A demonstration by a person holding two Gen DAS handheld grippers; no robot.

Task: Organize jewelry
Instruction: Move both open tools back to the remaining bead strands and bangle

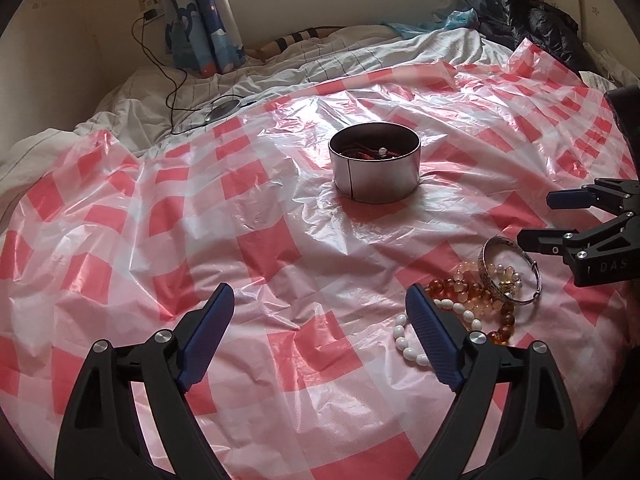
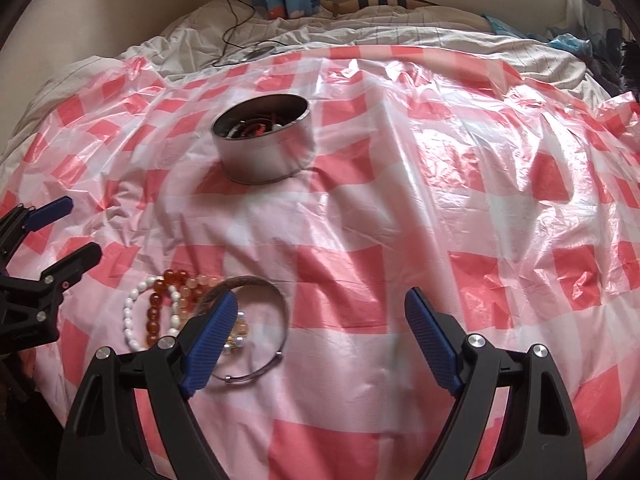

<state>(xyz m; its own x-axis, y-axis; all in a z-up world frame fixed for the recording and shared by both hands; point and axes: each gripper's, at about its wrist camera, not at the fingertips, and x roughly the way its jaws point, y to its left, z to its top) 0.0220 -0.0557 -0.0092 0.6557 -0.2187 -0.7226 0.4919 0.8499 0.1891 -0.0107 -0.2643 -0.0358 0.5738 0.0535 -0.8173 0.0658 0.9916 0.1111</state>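
Bracelets of amber and white beads with a silver bangle lie heaped between both spread, empty claws, left claw and right claw. Ahead stands the round tin, probably holding pieces already sorted.

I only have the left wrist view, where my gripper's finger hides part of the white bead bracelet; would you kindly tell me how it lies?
Observer: In the right wrist view the white bead bracelet shows as a curved strand lying against the amber bead bracelet on the checked cloth.
Operator: Thank you. Where is the right gripper relative to the pile?
Observer: The right gripper is open and holds nothing; in its own view its left finger overlaps the silver bangle.
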